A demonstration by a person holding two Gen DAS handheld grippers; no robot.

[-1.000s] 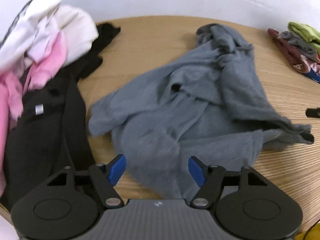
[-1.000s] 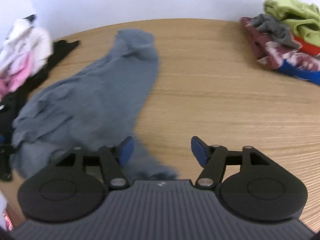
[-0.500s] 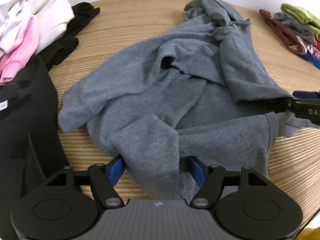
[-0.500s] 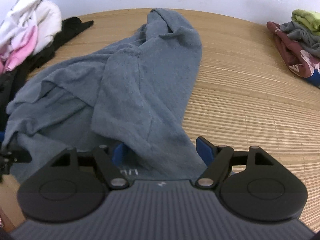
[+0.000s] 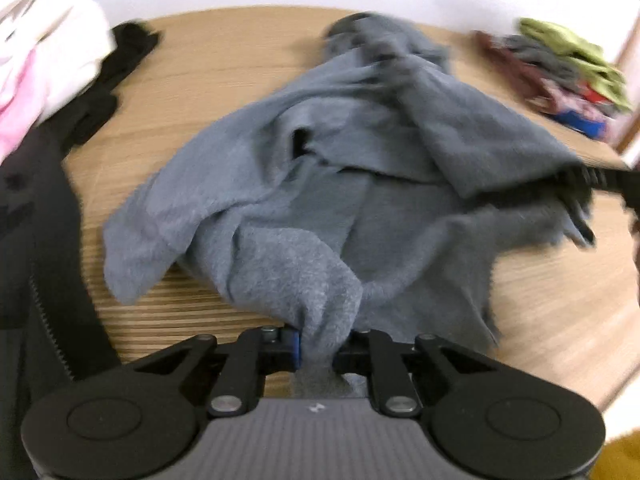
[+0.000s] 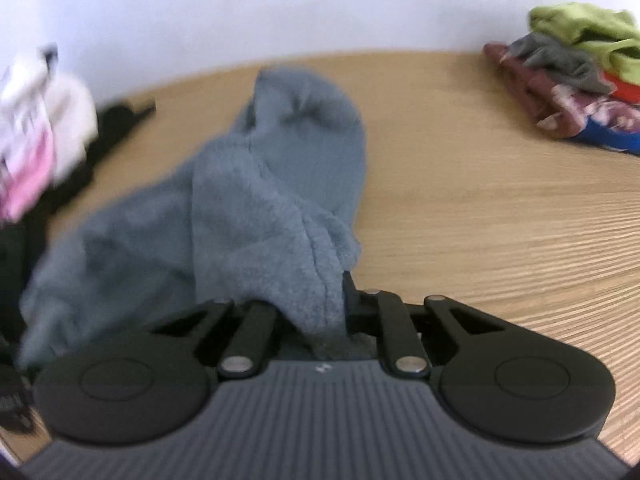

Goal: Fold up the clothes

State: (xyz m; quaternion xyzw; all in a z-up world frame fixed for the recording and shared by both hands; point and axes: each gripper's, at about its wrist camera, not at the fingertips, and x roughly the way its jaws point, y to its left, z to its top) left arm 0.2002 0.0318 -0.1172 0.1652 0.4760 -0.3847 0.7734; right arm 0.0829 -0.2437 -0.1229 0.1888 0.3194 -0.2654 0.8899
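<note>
Both grippers clamped now! Left gripper [image 5: 316, 350] fingers just snapped together, pinching a bunched fold of the grey sweatshirt [image 5: 344, 200] at its near edge. Right gripper [image 6: 316, 312] fingers likewise just closed, gripping a gathered edge of the same grey sweatshirt [image 6: 256, 208]. Sweatshirt sprawled crumpled across the middle of the wooden surface [image 6: 500, 208]. Black jacket [image 5: 44, 248] and pink-and-white clothes [image 5: 40, 68] heaped at left; folded stack [image 6: 576, 84] with a green top sitting far right.
</note>
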